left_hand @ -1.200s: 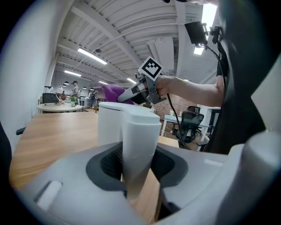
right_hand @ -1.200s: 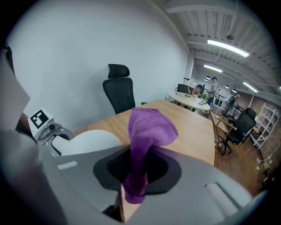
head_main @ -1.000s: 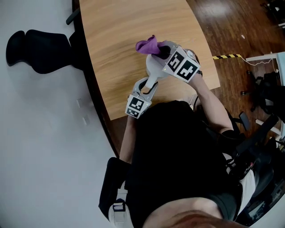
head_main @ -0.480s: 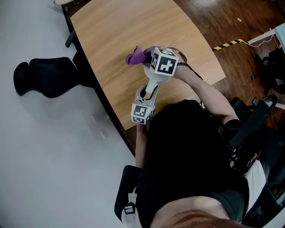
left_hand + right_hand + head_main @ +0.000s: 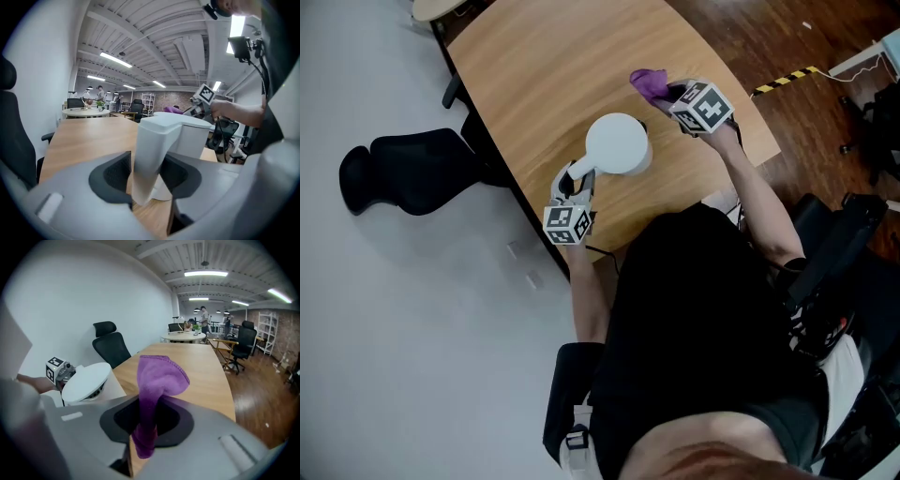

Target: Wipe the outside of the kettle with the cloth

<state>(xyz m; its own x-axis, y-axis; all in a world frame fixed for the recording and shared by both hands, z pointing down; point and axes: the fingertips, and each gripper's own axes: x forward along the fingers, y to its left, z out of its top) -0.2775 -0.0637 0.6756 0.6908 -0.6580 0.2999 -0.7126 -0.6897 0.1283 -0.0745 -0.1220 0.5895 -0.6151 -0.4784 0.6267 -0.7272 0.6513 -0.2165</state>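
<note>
A white kettle (image 5: 617,143) is seen standing on the wooden table (image 5: 534,75). Its handle (image 5: 149,159) is caught between the jaws of the left gripper (image 5: 575,180), which are opening, at the kettle's seven o'clock. A purple cloth (image 5: 650,82) is pinched tight in the right gripper (image 5: 673,94) and held apart from the kettle, at its two o'clock.

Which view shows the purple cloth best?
Right gripper view: the purple cloth hangs large and centred, pinched between the jaws of the right gripper. Head view shows a small purple tuft past that gripper; left gripper view, a distant sliver.
</note>
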